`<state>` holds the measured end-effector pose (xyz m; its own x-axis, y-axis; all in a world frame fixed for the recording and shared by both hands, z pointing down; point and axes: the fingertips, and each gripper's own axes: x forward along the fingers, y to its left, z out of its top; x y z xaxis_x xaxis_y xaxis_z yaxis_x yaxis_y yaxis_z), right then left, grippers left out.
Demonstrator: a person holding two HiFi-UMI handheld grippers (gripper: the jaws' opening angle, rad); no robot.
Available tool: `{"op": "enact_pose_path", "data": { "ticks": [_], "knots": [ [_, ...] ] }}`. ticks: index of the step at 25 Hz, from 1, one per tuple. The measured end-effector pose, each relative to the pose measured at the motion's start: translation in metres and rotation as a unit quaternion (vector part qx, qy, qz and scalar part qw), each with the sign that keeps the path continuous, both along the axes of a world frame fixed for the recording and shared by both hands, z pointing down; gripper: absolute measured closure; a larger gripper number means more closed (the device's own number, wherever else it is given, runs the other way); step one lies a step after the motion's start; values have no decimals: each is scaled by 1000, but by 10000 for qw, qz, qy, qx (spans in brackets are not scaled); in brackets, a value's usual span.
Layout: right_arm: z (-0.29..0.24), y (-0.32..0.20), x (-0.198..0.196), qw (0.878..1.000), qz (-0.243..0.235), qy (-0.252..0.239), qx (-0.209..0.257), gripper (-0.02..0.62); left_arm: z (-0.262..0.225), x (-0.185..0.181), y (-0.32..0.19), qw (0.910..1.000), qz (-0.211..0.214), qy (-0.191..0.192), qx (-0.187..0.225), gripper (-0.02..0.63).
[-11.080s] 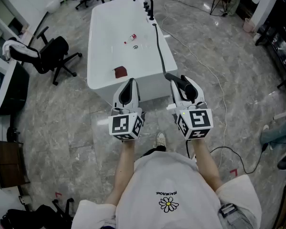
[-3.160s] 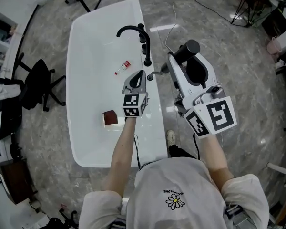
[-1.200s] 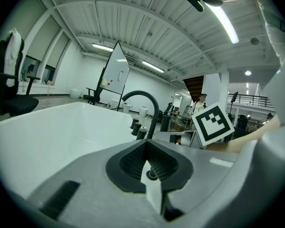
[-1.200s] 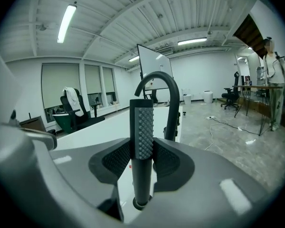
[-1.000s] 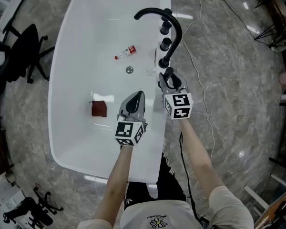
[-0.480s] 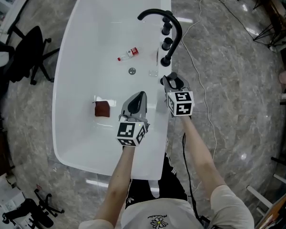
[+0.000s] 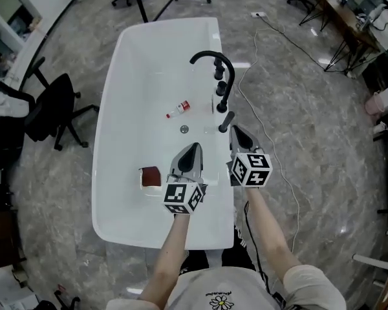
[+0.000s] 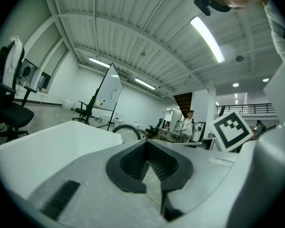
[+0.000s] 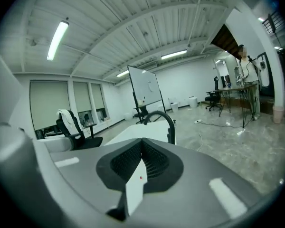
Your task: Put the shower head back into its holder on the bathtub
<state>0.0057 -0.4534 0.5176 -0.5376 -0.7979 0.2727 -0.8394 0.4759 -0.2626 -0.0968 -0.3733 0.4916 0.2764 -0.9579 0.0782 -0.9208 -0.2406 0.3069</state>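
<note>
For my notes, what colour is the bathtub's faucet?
The faucet is black; head view shows it best.

shower head [image 7: 226, 121]: black, upright, slightly tilted | place: rim of white bathtub [image 7: 132, 70]

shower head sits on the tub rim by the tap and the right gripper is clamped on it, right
The shower head does sit on the tub rim by the tap, but the right gripper is shut on nothing: see the right gripper view.
</note>
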Motion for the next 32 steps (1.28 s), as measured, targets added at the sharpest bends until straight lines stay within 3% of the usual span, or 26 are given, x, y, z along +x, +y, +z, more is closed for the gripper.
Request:
{"op": "enact_pose_path", "data": {
  "ticks": [7, 12, 14, 20, 29, 32],
  "knots": [
    [-128, 136, -37, 9935, -109, -751, 848, 592, -79, -23, 79, 9981, 142, 23, 605, 606],
    [-150, 236, -61, 9919, -168, -733, 1026, 592, -95, -52, 150, 9979, -2, 153, 624, 606],
    [-148, 260, -70, 9925, -210, -637, 1025, 592, -98, -54, 167, 9974, 149, 38, 711, 606],
    [-143, 296, -80, 9933, -159, -320, 1099, 592, -104, -52, 202, 9935, 505, -383, 946, 606],
    [-145, 312, -101, 9921, -236, 209, 1215, 592, -105, -77, 218, 9922, 510, -316, 1093, 606],
    [-143, 312, -105, 9915, -204, 354, 1235, 592, -105, -78, 207, 9900, 559, -494, 1198, 606]
  ]
}}
